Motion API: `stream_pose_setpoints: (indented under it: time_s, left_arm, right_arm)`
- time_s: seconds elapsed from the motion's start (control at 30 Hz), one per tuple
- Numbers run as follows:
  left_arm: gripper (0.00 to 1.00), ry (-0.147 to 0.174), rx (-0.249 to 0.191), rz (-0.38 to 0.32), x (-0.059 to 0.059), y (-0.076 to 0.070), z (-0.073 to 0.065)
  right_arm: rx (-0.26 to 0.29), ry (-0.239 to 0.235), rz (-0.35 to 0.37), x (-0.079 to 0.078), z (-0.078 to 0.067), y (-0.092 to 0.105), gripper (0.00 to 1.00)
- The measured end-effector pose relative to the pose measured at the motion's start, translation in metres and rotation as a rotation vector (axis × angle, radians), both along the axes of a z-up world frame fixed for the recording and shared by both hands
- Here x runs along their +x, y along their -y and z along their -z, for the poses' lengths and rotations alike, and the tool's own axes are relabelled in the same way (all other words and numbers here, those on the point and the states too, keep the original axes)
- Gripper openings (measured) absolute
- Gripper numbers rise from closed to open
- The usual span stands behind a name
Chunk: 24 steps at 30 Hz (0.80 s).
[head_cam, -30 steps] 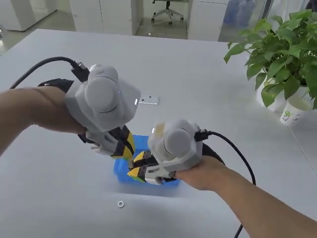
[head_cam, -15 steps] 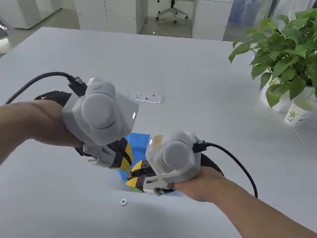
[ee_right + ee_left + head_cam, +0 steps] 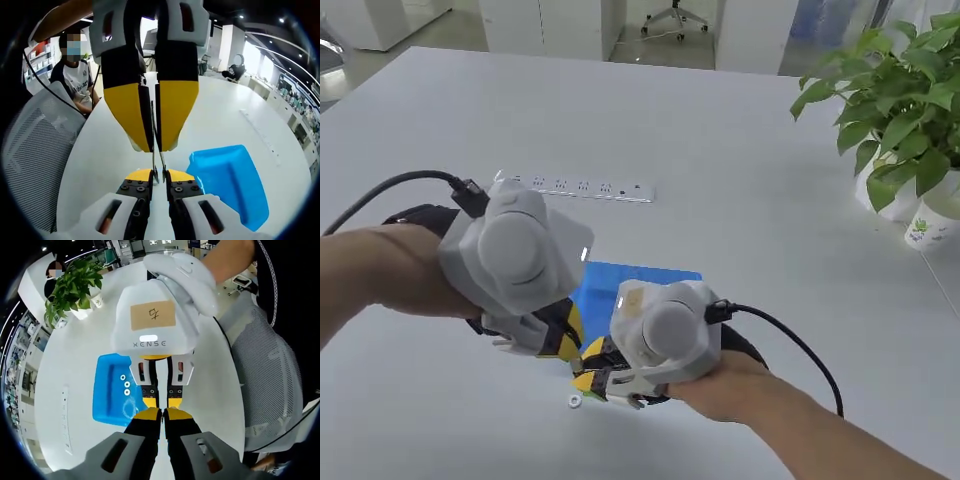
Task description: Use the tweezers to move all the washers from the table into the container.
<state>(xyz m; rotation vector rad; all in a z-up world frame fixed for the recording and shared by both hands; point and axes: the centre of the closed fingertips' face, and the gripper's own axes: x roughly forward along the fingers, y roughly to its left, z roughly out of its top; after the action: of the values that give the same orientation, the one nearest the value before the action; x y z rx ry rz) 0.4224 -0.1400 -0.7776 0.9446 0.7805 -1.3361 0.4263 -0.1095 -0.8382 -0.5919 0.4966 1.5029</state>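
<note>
Two claws meet tip to tip: left claw [image 3: 161,413] and right claw [image 3: 159,176] both pinch tweezers [image 3: 159,155]. Three washers [image 3: 126,385] inside blue container [image 3: 106,392]; one washer [image 3: 576,401] on desk [image 3: 720,170], near right claw.

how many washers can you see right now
4 washers: three lie inside the blue container, seen in the left gripper view; one lies on the table just outside it, seen in the head view. Others may be hidden.
</note>
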Motion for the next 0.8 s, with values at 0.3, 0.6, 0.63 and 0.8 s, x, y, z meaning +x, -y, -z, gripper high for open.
stream_pose_setpoints:
  time_s: [0.3,0.6,0.63,0.8]
  left_arm:
    - [0.07,-0.011,-0.002,-0.015,-0.005,-0.004,0.009]
    - [0.07,-0.025,-0.001,-0.026,-0.007,-0.008,0.016]
    - [0.07,-0.026,-0.001,-0.027,-0.007,-0.008,0.017]
    - [0.07,-0.033,-0.002,-0.029,-0.007,-0.009,0.02]
  right_arm:
    - [-0.001,-0.018,-0.011,-0.005,0.009,-0.004,0.13]
    - [-0.01,-0.034,-0.022,-0.01,0.016,-0.007,0.13]
    - [-0.011,-0.034,-0.022,-0.009,0.016,-0.007,0.13]
    - [-0.014,-0.044,-0.022,-0.01,0.019,-0.007,0.13]
